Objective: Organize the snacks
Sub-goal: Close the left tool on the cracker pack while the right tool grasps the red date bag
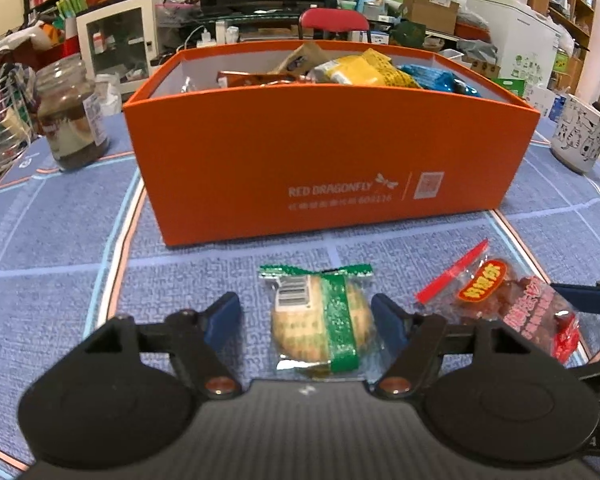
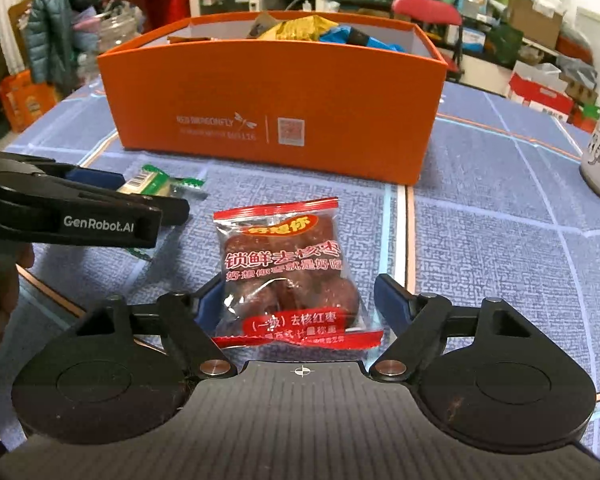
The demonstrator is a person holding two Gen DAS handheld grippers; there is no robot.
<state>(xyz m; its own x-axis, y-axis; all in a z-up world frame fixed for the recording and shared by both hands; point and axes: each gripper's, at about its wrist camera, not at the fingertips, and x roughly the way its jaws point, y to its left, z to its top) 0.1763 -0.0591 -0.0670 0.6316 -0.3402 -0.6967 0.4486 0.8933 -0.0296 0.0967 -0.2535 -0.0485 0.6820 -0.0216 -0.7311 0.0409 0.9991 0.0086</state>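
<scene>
An orange box (image 1: 332,160) holding several snack packets stands on the blue tablecloth; it also shows in the right wrist view (image 2: 276,104). A round cracker in a green-striped wrapper (image 1: 320,320) lies between the open fingers of my left gripper (image 1: 306,316). A clear red-trimmed packet of red dates (image 2: 288,276) lies between the open fingers of my right gripper (image 2: 300,300); it also shows in the left wrist view (image 1: 512,300). The left gripper appears at the left of the right wrist view (image 2: 132,192), over the cracker (image 2: 160,184).
A glass jar (image 1: 72,116) stands left of the box. A white patterned mug (image 1: 580,136) stands at the right. A red chair (image 1: 334,20) and cluttered shelves lie beyond the table's far edge.
</scene>
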